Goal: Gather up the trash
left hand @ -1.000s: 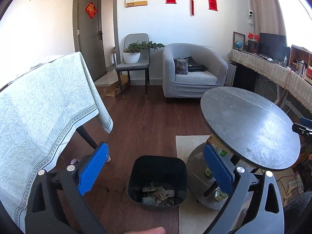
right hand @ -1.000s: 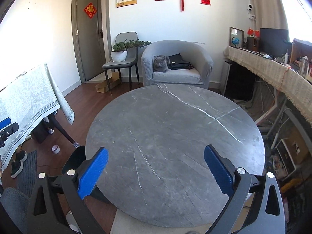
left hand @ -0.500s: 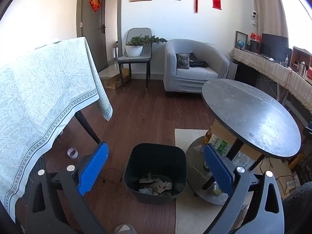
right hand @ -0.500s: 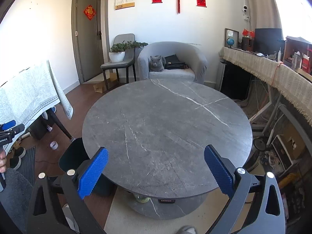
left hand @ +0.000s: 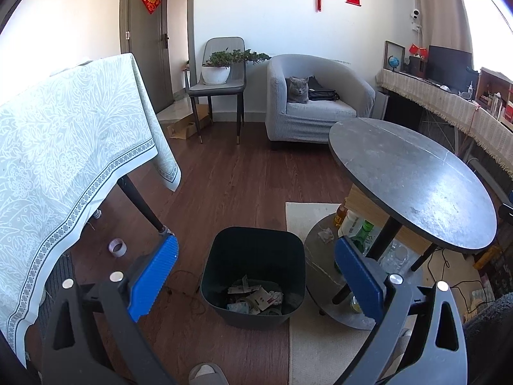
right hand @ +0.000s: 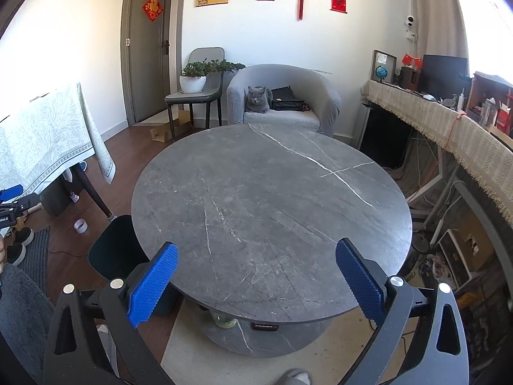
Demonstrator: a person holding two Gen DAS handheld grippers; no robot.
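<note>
Beside the round table (left hand: 413, 179), a black bin (left hand: 253, 256) held paper scraps (left hand: 255, 298). Above it the left gripper (left hand: 255, 276) was spread wide, empty. Over the table, the right gripper (right hand: 256, 279) was too.

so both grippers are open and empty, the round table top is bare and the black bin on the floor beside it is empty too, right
Not quite: the black bin is not empty. The left wrist view shows crumpled paper scraps lying at its bottom. The rest holds: the left gripper and right gripper are both open and hold nothing, and the round table top is bare in the right wrist view.
</note>
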